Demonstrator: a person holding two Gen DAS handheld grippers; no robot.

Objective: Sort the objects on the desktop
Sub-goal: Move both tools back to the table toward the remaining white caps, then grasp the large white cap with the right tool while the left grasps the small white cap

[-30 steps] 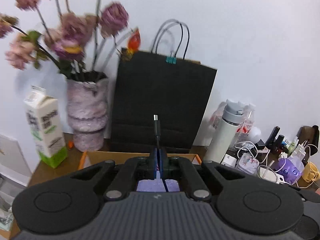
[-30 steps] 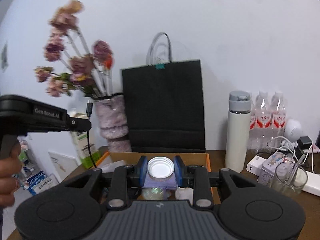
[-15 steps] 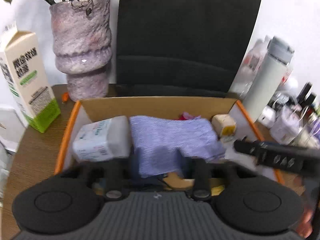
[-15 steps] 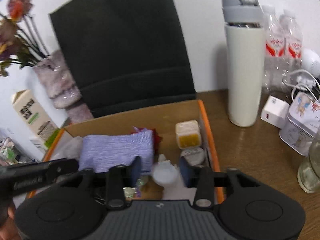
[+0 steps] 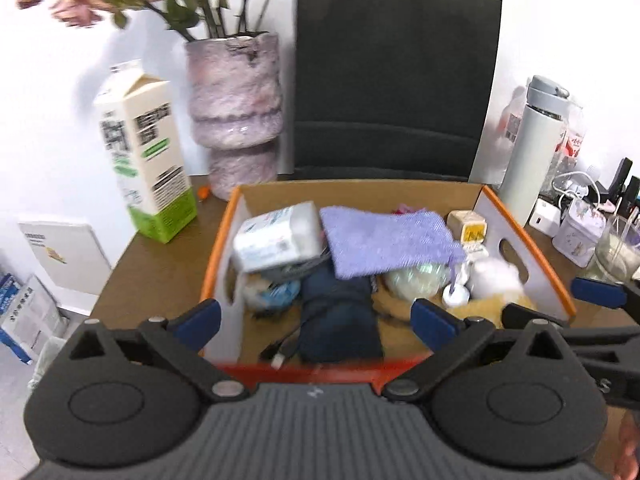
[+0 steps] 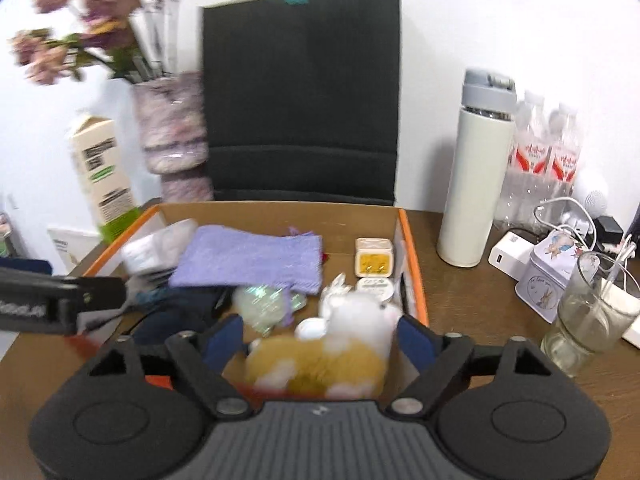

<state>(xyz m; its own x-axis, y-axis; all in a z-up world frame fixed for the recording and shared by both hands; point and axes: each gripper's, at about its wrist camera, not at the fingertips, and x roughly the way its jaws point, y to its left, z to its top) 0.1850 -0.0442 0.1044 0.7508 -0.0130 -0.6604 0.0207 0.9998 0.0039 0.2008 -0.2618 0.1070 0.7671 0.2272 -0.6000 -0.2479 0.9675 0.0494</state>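
An orange-edged cardboard box [image 5: 532,240] [image 6: 412,256] sits on the brown desk and holds several items. Inside lie a black USB cable [image 5: 286,346], a dark blue pouch [image 5: 340,320], a purple cloth [image 5: 384,240] [image 6: 252,260], a white tissue pack [image 5: 276,236], a white bottle cap [image 6: 310,328] and a yellow-white plush toy [image 6: 328,356] [image 5: 496,284]. My left gripper [image 5: 316,320] is open and empty above the box's near edge. My right gripper [image 6: 320,340] is open and empty, its jaws either side of the plush toy.
A black paper bag [image 5: 396,80], a purple vase with flowers [image 5: 236,108] and a milk carton [image 5: 144,152] stand behind and left of the box. A white flask [image 6: 476,172], water bottles [image 6: 544,160], a tin [image 6: 552,272], a glass [image 6: 588,312] and chargers crowd the right.
Both grippers tilted down over the box and opened. The left one let go of the USB cable and the right one let go of the white cap; both now lie in the box.
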